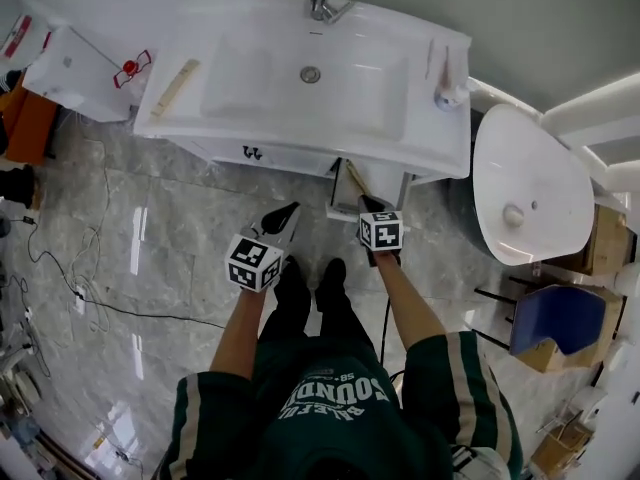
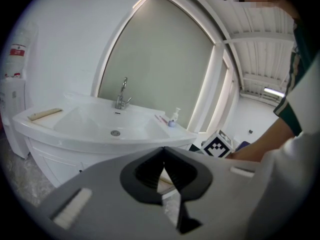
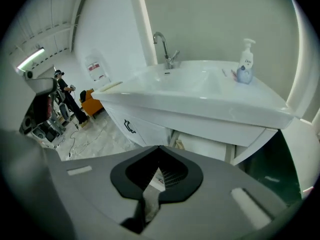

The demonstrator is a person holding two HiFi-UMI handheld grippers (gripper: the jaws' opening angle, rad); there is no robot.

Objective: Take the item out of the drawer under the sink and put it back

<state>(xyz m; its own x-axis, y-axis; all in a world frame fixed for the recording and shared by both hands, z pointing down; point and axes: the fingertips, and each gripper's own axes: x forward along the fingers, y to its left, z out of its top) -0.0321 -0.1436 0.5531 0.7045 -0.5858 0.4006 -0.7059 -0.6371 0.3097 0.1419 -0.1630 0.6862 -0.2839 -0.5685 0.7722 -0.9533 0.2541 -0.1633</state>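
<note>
- A person stands at the bottom centre of the head view, arms stretched forward over a glossy grey marbled floor (image 1: 180, 238).
- A white ceramic sink (image 1: 240, 88) on a white cabinet fills the upper centre, with a chrome tap (image 1: 322, 3) at its top edge and a white pump bottle (image 1: 450, 83) on its right rim.
- Below the sink, right of centre, a narrow white drawer (image 1: 340, 193) stands pulled out.
- A tan, strip-like item (image 1: 355, 180) shows in that drawer; its exact shape is unclear.
- The left gripper (image 1: 283, 218) hangs above the floor, left of the drawer. Its jaws meet at the tips with nothing between them.
- The right gripper (image 1: 370, 205) is just in front of the open drawer. Its jaws are closed tip to tip and empty, clear of the item.
</note>
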